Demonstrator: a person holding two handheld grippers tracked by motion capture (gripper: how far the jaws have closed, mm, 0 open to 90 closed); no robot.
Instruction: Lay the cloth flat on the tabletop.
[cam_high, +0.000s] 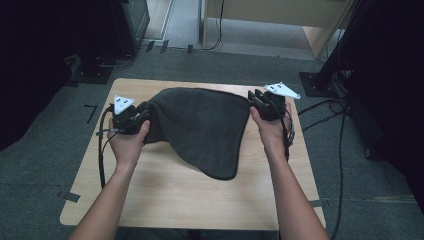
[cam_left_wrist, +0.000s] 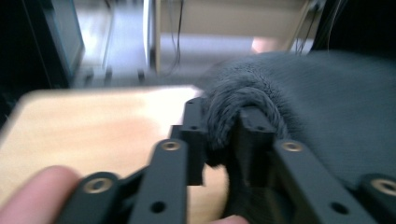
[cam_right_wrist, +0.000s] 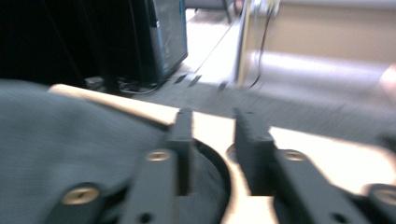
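Dark grey fleece cloth (cam_high: 200, 127), centre of wooden table (cam_high: 165, 195), far edge raised: soft, light, limp, likely non-slip; best held at corners—left gripper (cam_high: 131, 119) at 9 o'clock pinching a fold, right gripper (cam_high: 264, 104) at 3 o'clock parted, corner loose.

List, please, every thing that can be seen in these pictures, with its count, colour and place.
cloth: one, dark grey, spread on the table's middle, one lobe hanging toward the near side
table: one, light wood, on grey carpet
cables: several, black, on the floor right of the table
desk: one, pale wood, far end of the room
left gripper: one, black with a grey plate, at the cloth's left corner; cloth edge lies between its jaws
right gripper: one, black with a grey plate, at the cloth's right corner; jaws apart
hands: two, one on each gripper
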